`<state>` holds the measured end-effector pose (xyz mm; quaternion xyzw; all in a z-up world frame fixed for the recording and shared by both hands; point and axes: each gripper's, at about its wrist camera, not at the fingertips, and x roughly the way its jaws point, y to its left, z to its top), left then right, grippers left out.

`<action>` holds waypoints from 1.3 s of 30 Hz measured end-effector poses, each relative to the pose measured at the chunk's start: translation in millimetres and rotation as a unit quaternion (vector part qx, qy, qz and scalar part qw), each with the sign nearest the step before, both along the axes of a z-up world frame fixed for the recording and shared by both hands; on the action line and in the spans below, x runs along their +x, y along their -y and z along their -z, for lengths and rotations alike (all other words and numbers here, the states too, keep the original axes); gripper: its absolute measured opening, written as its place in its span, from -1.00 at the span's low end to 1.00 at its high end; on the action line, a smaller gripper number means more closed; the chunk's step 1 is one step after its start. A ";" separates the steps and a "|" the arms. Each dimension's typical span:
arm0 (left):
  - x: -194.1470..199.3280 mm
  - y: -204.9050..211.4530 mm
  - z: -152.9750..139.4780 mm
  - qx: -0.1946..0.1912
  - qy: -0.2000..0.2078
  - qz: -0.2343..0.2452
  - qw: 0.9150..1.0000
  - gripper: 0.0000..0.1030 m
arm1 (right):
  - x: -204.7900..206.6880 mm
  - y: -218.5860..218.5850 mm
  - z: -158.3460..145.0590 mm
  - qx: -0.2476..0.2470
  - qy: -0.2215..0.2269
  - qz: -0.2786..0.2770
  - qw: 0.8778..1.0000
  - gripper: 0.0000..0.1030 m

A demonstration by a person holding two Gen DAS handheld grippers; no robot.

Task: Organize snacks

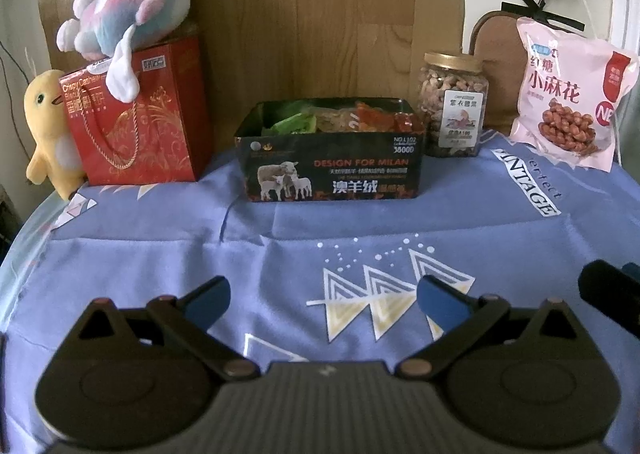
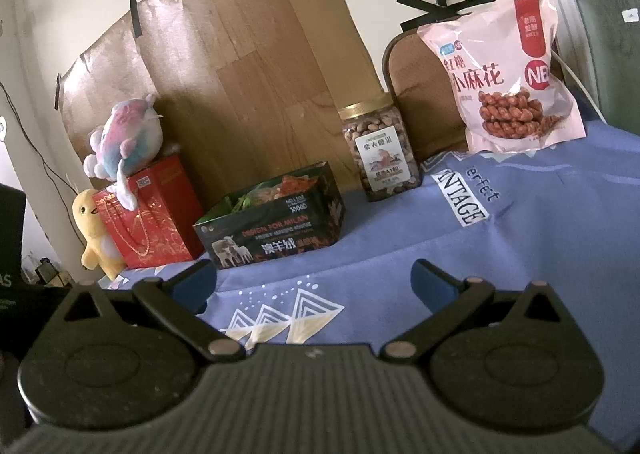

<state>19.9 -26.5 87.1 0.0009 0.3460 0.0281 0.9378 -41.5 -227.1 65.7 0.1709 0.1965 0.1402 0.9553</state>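
Both the left gripper [image 1: 322, 296] and right gripper [image 2: 314, 284] gape empty, the snack box [image 1: 330, 170] at twelve o'clock.

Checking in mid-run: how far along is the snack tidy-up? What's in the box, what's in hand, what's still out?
Done: the dark box already holds several snack packets. In hand: nothing; the left gripper and right gripper are both open above the blue cloth. Left: possibly the nut jar and pink snack bag, both outside the box.
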 end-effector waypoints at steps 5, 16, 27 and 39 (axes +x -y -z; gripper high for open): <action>0.7 0.7 1.6 0.002 -0.003 -0.002 1.000 1.00 | 0.0 0.1 0.2 0.000 0.000 0.000 1.000 1.00; 3.7 1.1 2.6 0.006 -0.006 -0.007 1.000 1.00 | -0.6 -0.2 1.6 0.000 -0.001 -0.001 1.000 1.00; 8.4 0.0 4.0 0.012 -0.013 -0.014 1.000 1.00 | -0.6 -0.1 2.0 0.001 -0.001 -0.001 1.000 1.00; 14.2 0.5 5.9 0.014 -0.020 -0.015 1.000 1.00 | 0.2 0.6 4.1 0.002 -0.003 0.000 1.000 1.00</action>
